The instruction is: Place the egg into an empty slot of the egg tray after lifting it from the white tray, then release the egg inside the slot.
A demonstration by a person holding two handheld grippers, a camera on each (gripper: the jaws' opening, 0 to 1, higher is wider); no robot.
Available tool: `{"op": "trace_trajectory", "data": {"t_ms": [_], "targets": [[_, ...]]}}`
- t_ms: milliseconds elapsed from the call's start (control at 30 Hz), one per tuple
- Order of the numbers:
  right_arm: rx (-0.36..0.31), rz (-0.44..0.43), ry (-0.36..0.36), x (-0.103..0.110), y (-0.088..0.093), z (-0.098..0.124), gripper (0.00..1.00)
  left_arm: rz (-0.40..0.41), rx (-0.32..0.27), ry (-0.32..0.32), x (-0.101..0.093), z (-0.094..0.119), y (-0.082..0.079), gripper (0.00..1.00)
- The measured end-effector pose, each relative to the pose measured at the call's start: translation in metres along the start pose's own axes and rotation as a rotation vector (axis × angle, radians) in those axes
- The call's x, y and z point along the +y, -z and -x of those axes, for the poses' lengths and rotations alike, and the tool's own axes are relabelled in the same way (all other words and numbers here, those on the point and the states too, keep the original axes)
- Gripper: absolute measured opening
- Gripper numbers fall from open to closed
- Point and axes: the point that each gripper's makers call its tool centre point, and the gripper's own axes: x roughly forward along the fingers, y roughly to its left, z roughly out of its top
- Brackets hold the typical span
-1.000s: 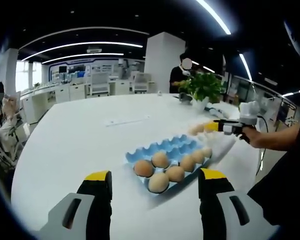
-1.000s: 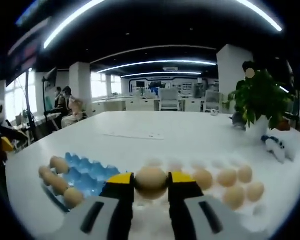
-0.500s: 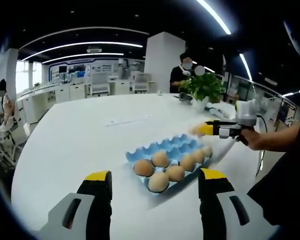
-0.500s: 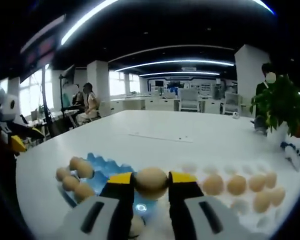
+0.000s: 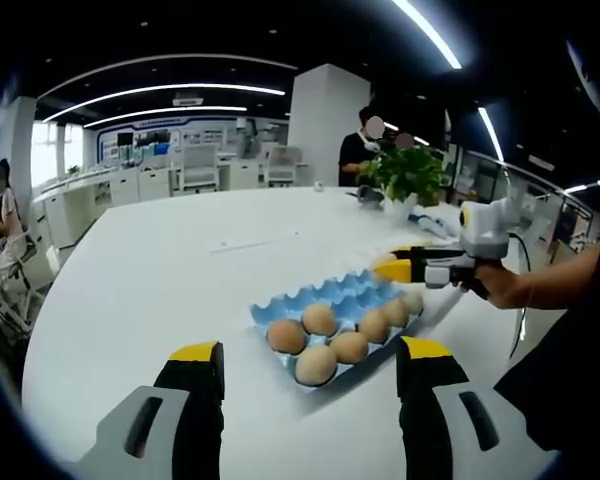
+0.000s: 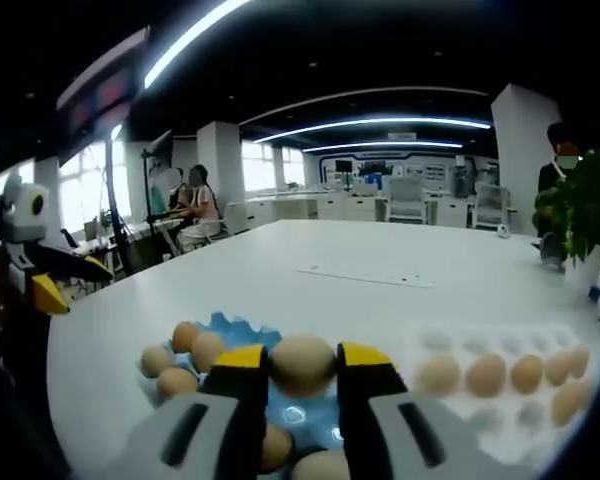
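Note:
My right gripper (image 6: 302,358) is shut on a tan egg (image 6: 302,364) and holds it just above the blue egg tray (image 6: 238,330). Several eggs (image 6: 185,336) fill the tray's left side. To the right lies the white tray (image 6: 480,410) with several more eggs (image 6: 486,375). In the left gripper view, the blue egg tray (image 5: 345,292) sits mid-table with several eggs (image 5: 316,365) in its near slots, and the right gripper (image 5: 392,265) reaches over its far corner. My left gripper (image 5: 310,352) stands open in front of the tray, holding nothing, and it is seen from the right gripper's side as the left gripper (image 6: 68,280).
The work surface is a large white table (image 5: 150,290). A potted plant (image 5: 405,175) stands at its far edge and a paper sheet (image 5: 252,241) lies beyond the tray. People sit and stand in the office behind. A person's hand (image 5: 500,288) holds the right gripper.
The right gripper has carried the egg leftward from over the white tray to over the blue egg tray. The left gripper has stayed open and still.

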Motion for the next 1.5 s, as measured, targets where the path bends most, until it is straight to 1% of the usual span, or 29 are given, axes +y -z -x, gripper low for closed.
{"op": "trace_trajectory", "data": {"t_ms": [233,567,633,700,867,1100,1500], "targets": [[0.007,0.008,-0.03,0.011,0.0,-0.008,0.26,0.003,0.003,-0.004,0.001,0.001,0.002,0.71],[0.033,0.007,-0.073,0.028,0.007,-0.019,0.26,-0.006,0.001,-0.003,0.001,0.001,0.001,0.71],[0.036,0.017,-0.077,0.03,0.008,-0.021,0.26,-0.006,0.001,-0.005,0.001,0.001,0.001,0.71],[0.04,0.006,-0.081,0.032,0.01,-0.023,0.26,-0.002,-0.005,-0.004,0.001,0.001,-0.001,0.71],[0.049,0.012,-0.092,0.038,0.013,-0.027,0.26,-0.006,-0.002,-0.002,0.001,0.001,0.0,0.71],[0.059,0.007,-0.098,0.04,0.017,-0.03,0.26,-0.005,0.0,-0.009,0.004,0.002,0.0,0.71],[0.076,-0.003,-0.104,0.042,0.023,-0.034,0.26,-0.003,0.003,-0.004,0.003,0.001,0.001,0.71]]}}
